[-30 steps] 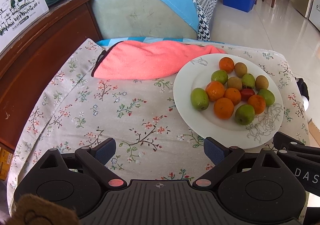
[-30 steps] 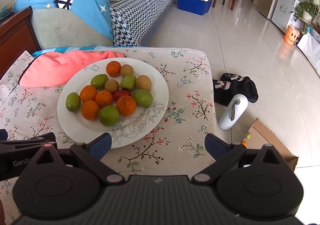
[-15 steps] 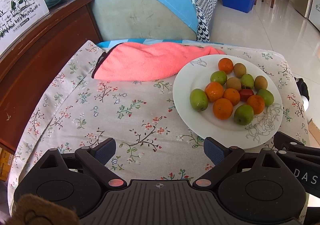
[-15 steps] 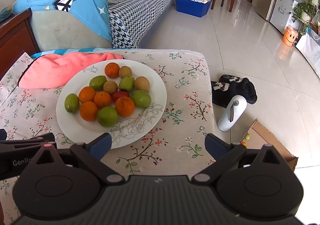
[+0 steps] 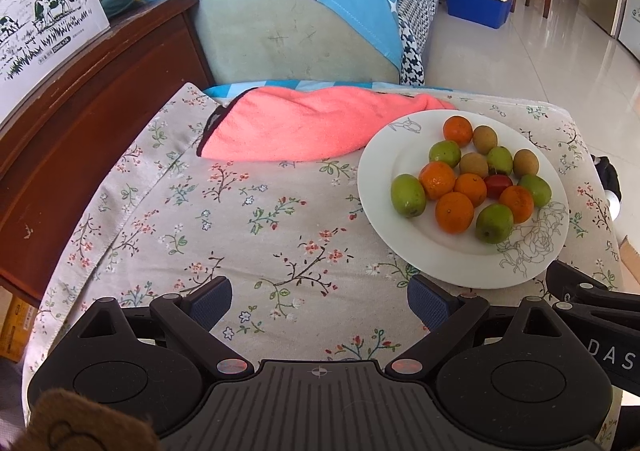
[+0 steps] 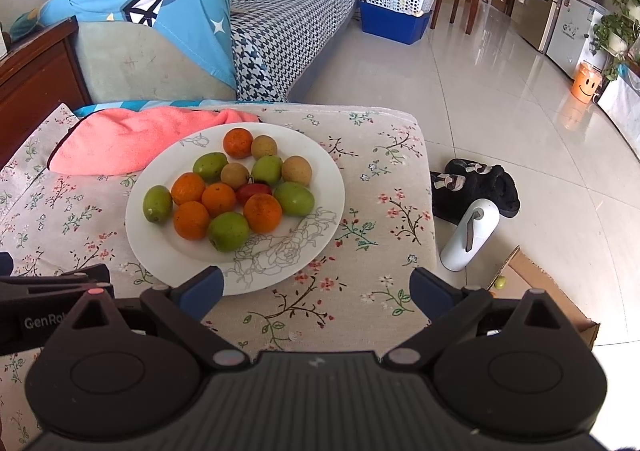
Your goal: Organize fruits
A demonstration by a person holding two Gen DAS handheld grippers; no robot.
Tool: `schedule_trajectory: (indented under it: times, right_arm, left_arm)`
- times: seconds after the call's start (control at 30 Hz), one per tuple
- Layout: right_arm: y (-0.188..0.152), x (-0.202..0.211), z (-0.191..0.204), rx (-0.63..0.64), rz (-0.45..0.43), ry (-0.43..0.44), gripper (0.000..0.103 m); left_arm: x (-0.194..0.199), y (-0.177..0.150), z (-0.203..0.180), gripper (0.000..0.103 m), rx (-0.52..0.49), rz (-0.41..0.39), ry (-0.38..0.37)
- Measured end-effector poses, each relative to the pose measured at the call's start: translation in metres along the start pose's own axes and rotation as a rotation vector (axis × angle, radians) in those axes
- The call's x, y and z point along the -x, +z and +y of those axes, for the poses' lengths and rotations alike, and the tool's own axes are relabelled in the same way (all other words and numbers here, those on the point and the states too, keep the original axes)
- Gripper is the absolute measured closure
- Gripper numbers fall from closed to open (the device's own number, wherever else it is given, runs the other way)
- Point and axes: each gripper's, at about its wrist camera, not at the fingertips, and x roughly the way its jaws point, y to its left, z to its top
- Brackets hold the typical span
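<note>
A white plate (image 5: pixel 380 155) (image 6: pixel 320 171) on the floral tablecloth holds several oranges (image 5: pixel 454 211) (image 6: pixel 263 213), green fruits (image 5: pixel 407 195) (image 6: pixel 228 231), brown longans (image 5: pixel 485 139) (image 6: pixel 296 170) and one red fruit (image 5: pixel 498 184) (image 6: pixel 253 191). My left gripper (image 5: pixel 319 301) is open and empty, above the cloth to the left of and nearer than the plate. My right gripper (image 6: pixel 316 289) is open and empty, just before the plate's near edge; its left fingertip overlaps the rim.
A pink towel (image 5: pixel 296 127) (image 6: pixel 120 139) lies behind the plate. A sofa with a blue cloth (image 5: pixel 304 11) stands beyond the table, a wooden cabinet (image 5: pixel 80 99) to the left. Slippers (image 6: pixel 476 187), a white bottle (image 6: pixel 472 235) and a cardboard box (image 6: pixel 536 291) are on the floor at right.
Both views have shifted slightly; the plate sits a little farther from the grippers, as if both pulled back or rose a bit. Both stay open.
</note>
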Motion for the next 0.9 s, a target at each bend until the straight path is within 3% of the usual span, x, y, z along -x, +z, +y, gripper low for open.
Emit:
schedule_trajectory:
  times: [0.37, 0.9]
  right_arm:
    - [-0.013, 0.01, 0.013, 0.049, -0.021, 0.079, 0.004]
    - [-0.06, 0.01, 0.045, 0.123, 0.02, 0.211, 0.004]
  left_arm:
    - [0.012, -0.018, 0.02, 0.007, -0.014, -0.008, 0.015]
    - [0.016, -0.058, 0.059, 0.007, 0.004, 0.018, 0.049]
